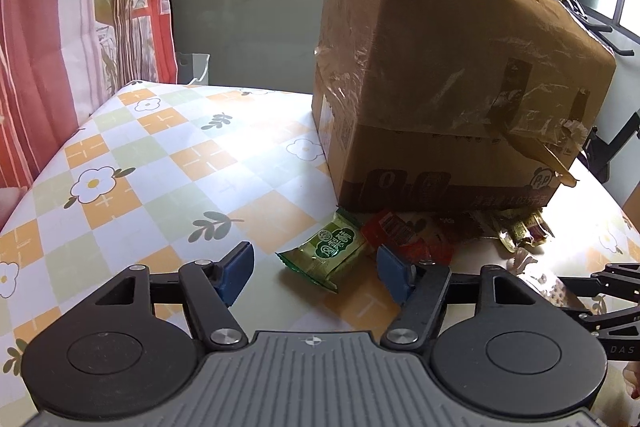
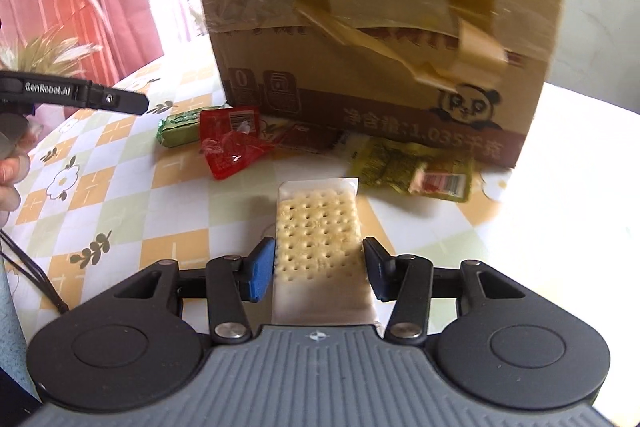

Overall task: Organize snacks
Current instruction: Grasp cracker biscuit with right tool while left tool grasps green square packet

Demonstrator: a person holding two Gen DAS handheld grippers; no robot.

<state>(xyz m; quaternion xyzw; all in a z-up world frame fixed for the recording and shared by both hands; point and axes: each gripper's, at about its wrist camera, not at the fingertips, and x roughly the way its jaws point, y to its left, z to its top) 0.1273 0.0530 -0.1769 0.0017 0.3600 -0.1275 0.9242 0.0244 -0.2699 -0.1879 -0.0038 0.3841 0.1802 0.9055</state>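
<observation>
Cardboard box [image 2: 372, 27] backed by scattered snack packets [image 2: 228, 143]; cracker pack [image 2: 318, 239] flanked closely by right gripper [image 2: 319, 263] jaws; left gripper [image 1: 314, 269] jaws apart, green packet [image 1: 326, 253] between, ungripped.

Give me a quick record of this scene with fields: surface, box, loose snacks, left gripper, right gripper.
surface: checked floral tablecloth
box: taped cardboard box, standing on the table
loose snacks: green packet, red packet, olive packet, all by the box's base
left gripper: open, green packet between fingers
right gripper: around cracker pack; grip unclear
</observation>
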